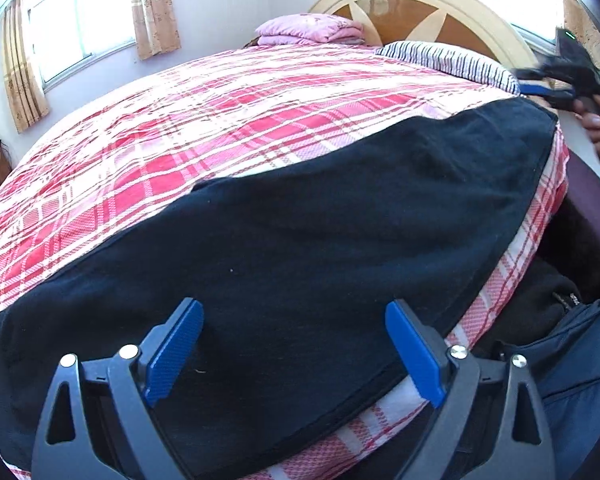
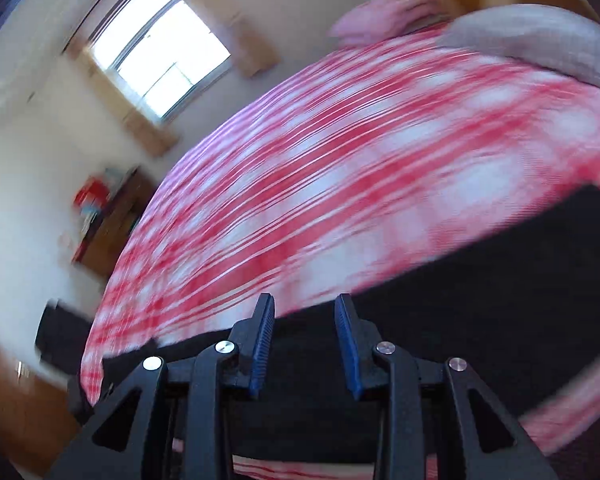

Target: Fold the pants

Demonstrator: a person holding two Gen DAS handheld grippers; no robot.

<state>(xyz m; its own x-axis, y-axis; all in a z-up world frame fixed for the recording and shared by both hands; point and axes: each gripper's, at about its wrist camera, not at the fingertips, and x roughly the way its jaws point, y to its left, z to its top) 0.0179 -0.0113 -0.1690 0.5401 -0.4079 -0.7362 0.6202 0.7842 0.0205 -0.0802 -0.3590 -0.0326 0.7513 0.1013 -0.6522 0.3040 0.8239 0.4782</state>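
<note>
Black pants lie flat in a long band along the near edge of the bed's red-and-white checked sheet. My left gripper hovers over their near end, open wide, with nothing between its blue pads. At the pants' far end my right gripper shows small and blurred, carried by a hand. The right wrist view is motion-blurred. There my right gripper stands partly open and holds nothing, above the pants and the sheet.
A striped pillow and a folded pink blanket lie against the wooden headboard. Dark clothes and a blue bag sit beside the bed at the right. Curtained windows are behind the bed.
</note>
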